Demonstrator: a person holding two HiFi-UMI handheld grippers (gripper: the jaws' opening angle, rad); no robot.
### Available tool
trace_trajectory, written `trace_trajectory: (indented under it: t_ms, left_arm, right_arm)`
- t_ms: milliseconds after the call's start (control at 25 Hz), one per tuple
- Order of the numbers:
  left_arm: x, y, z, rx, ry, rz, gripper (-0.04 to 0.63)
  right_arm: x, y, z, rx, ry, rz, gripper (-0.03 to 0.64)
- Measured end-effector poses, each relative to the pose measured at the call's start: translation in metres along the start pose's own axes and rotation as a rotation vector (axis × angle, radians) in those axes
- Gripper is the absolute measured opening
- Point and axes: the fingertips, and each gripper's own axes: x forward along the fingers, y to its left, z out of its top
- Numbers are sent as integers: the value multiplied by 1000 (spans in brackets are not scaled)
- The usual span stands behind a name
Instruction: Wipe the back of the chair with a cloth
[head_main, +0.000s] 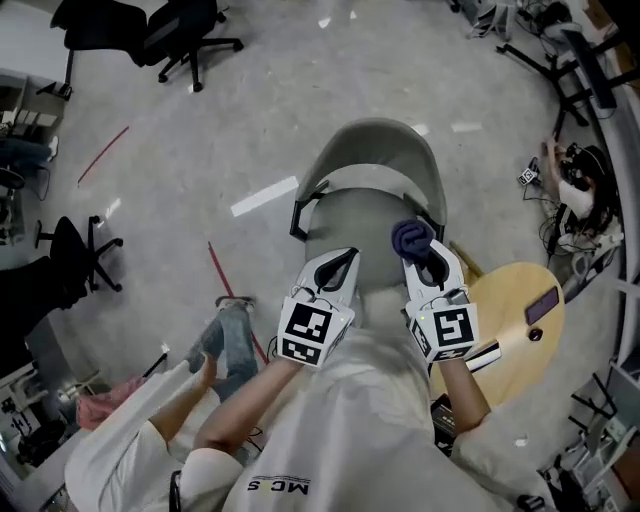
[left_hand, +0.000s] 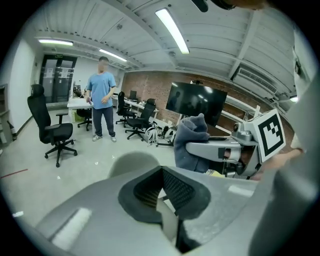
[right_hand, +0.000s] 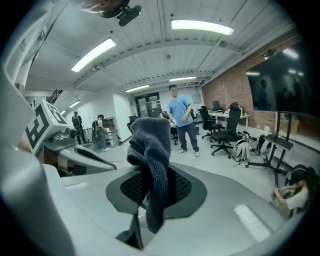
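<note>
Two grippers hover side by side above the grey chair (head_main: 375, 150). The chair's curved back lies just beyond their tips, on the far side, with its top edge running left to right. The right gripper (head_main: 430, 258) is clamped on a dark blue cloth (right_hand: 150, 150) that bunches above the jaws and hangs below them. It sits nearer the back's right half and looks best placed to start wiping. The left gripper (head_main: 340, 265) has its jaws together on nothing. A round wooden table (head_main: 515, 300) stands close on the right, and nothing blocks the way forward.
</note>
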Motion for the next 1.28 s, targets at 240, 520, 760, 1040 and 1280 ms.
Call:
trace_trajectory:
  t_ms: [240, 520, 760, 1040, 1280]
  left_arm:
    - [-6, 32, -5, -83, -18, 58, 1]
    - [11, 73, -40, -181, 16, 117, 1]
    - [14, 109, -61, -201, 23, 206, 1]
    - [31, 125, -92, -143, 66, 211, 1]
    - [51, 141, -120, -136, 93, 202, 1]
  right_arm:
    - [39, 20, 5, -147, 31, 60, 81]
    - [89, 33, -22, 124, 71, 239, 81]
    - [130, 42, -60, 276, 115, 281, 81]
    - [174, 47, -113, 438, 182, 277, 81]
    - [221, 40, -157, 402, 222, 219, 81]
